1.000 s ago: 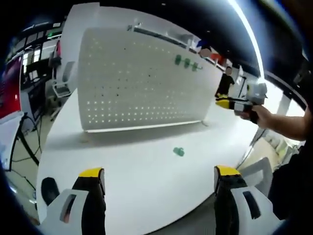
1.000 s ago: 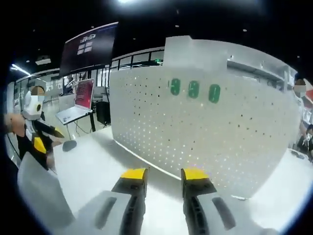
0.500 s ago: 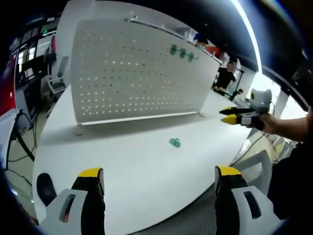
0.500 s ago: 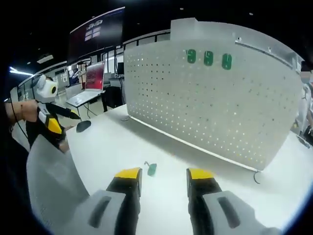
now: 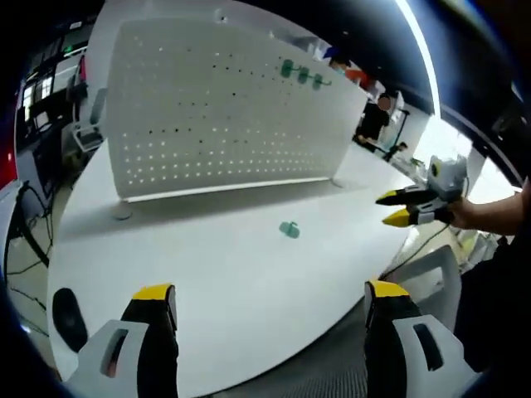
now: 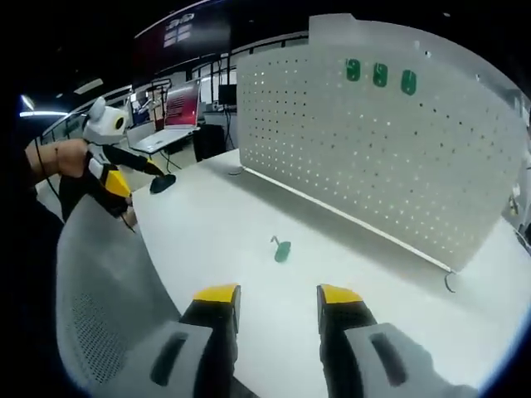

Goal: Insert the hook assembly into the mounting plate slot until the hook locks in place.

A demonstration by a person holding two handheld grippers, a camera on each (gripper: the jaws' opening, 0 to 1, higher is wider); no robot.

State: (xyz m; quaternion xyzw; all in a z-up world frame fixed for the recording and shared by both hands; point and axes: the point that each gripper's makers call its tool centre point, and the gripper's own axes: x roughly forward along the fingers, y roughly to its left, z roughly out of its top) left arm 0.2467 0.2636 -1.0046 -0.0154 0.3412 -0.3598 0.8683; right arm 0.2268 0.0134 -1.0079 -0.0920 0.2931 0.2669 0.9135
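Observation:
A white perforated mounting plate (image 5: 224,108) (image 6: 373,157) stands upright on the white table (image 5: 207,274) (image 6: 216,232). Three green hooks (image 5: 300,75) (image 6: 380,75) hang near its top edge. One loose green hook assembly (image 5: 289,230) (image 6: 282,250) lies on the table in front of the plate. My left gripper (image 5: 270,292) is wide open over the near table edge, holding nothing. My right gripper (image 6: 276,294) is open and empty, a short way back from the loose hook. Each gripper also shows in the other's view, the right gripper (image 5: 406,207) and the left gripper (image 6: 112,170), each held by a hand.
A black mouse (image 5: 65,319) (image 6: 163,183) lies near the table's end. A grey mesh chair (image 6: 99,307) (image 5: 423,278) stands at the table edge by the grippers. A laptop (image 6: 178,116) sits on a desk behind. A person (image 5: 377,124) stands beyond the plate.
Both views have dropped and pulled back, so the plate sits higher and the loose hook has come into the right gripper view. The hook itself has not moved. The right jaws stand slightly wider.

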